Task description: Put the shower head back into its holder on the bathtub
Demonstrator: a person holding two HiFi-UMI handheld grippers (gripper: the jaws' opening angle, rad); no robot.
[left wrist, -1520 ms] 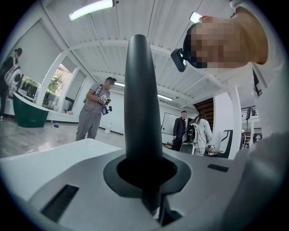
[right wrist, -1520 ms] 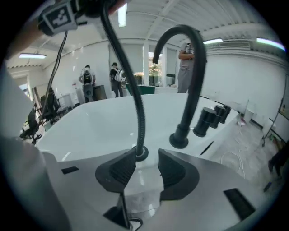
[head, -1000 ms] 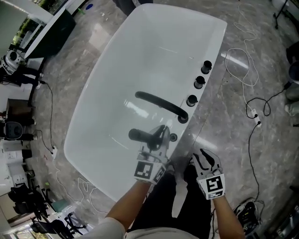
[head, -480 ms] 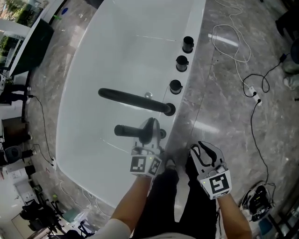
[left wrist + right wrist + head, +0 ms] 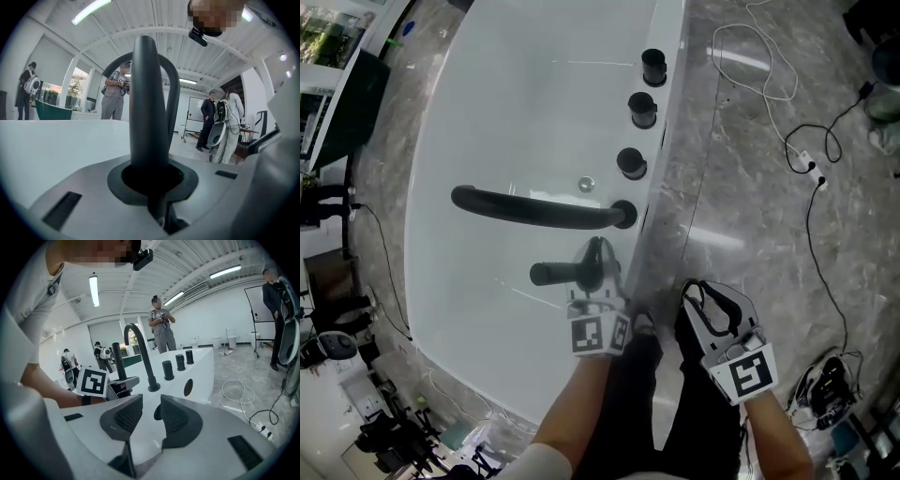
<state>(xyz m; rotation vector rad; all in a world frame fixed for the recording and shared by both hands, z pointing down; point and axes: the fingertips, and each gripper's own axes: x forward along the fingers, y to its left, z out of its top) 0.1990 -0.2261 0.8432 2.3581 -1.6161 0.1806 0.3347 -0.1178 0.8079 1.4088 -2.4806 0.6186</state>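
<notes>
The black shower head (image 5: 562, 273) is a straight wand, and my left gripper (image 5: 600, 277) is shut on its lower end. It stands upright just above the white bathtub's rim (image 5: 661, 141), next to the base of the black faucet (image 5: 534, 211). In the left gripper view the wand (image 5: 149, 108) rises from between the jaws. The right gripper view shows it (image 5: 117, 363) above the marker cube. My right gripper (image 5: 705, 305) hangs outside the tub near my legs, its jaws a little apart on nothing (image 5: 146, 408). The left gripper hides the holder in the head view.
Three black knobs (image 5: 642, 110) stand in a row on the rim beyond the faucet. White and black cables (image 5: 811, 187) lie on the grey marble floor right of the tub. Several people (image 5: 161, 329) stand farther off in the room.
My left gripper has sunk with the shower head toward the rim, close beside the faucet base. The right gripper has hardly shifted.
</notes>
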